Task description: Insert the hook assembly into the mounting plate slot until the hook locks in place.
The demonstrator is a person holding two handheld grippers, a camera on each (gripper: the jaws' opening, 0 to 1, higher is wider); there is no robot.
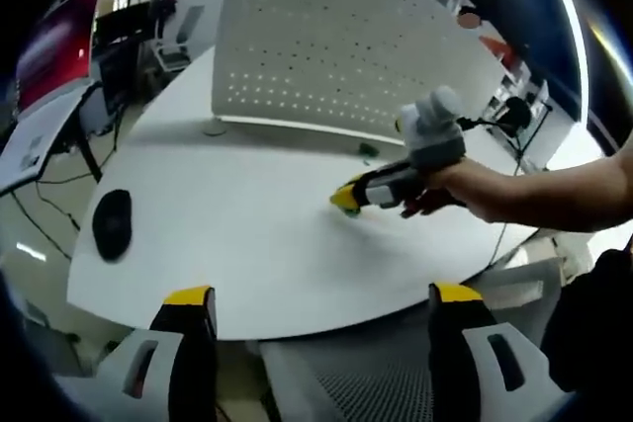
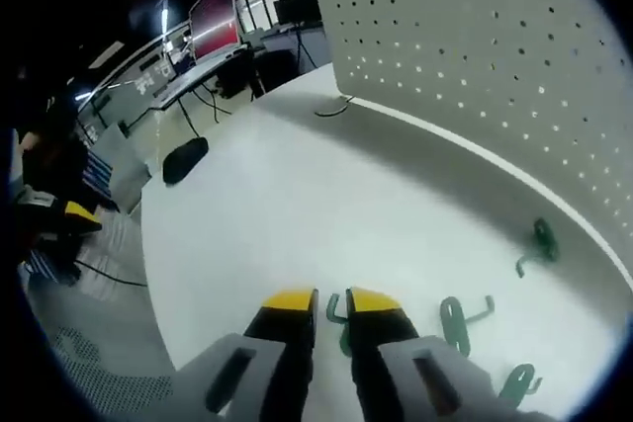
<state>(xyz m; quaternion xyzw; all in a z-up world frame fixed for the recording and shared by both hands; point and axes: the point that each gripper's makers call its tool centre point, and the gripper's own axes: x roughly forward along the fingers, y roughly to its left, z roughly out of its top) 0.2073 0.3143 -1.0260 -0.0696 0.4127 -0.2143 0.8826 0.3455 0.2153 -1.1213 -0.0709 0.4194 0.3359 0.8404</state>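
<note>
Pick-up step: right gripper (image 2: 331,305) is closing nearly shut around a green hook (image 2: 339,323) near the table (image 2: 297,205) edge, next lifting toward the pegboard (image 2: 514,66); left gripper (image 1: 321,303) is hanging wide open, empty.

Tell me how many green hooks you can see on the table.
4. One hook sits between the right claw tips, one just beside it, one near the edge, one by the pegboard. Others may be hidden.

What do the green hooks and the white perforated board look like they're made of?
The green hooks look like moulded plastic or coated metal: uniform green, slightly glossy; I can't tell which. The perforated board looks like white painted sheet metal, thin and matte with regular punched holes, though plastic is possible.
</note>
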